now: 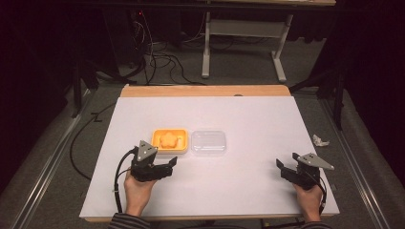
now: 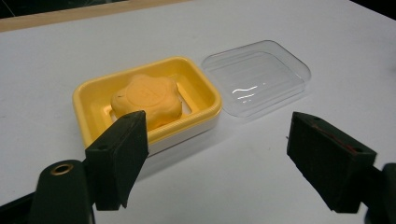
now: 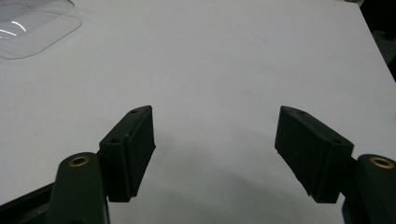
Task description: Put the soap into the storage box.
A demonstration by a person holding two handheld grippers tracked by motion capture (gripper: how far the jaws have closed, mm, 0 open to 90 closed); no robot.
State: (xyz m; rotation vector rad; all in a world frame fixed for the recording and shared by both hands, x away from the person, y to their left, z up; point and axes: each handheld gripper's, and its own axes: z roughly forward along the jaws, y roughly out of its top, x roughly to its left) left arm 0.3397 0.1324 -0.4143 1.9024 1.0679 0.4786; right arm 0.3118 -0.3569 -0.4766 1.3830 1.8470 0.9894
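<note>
The left gripper (image 2: 217, 154) has its jaws spread wide with nothing between them, hovering low over the white table (image 2: 224, 186) just in front of the dish (image 2: 93, 100). In the left gripper view, the left jaw's tip overlaps the near rim of the yellow dish, though whether it touches cannot be told; the right jaw stands over bare table, near the front of the lid (image 2: 257, 77). In the dish lies an orange, star-shaped soap (image 2: 147, 98), flat and roughly centred. The clear lid rests just beside the dish on its right, hollow side up, its edge close to the dish or touching it. In the high view the left gripper (image 1: 169, 164) sits in the person's left hand (image 1: 138, 191) near the table's front edge, pointing toward the dish (image 1: 157, 136) with the soap (image 1: 168, 139), the lid (image 1: 209, 142) next to it. The right gripper (image 3: 215, 154) also has its jaws spread wide and empty, over bare table, with a corner of the lid (image 3: 32, 28) far off at the upper left of its view. In the high view the right gripper (image 1: 285, 168) is held in the right hand (image 1: 308, 198) well apart from the dish and lid, near the table's right front corner. A crumpled white scrap (image 1: 320, 140) lies on the floor beyond the table's right edge.
</note>
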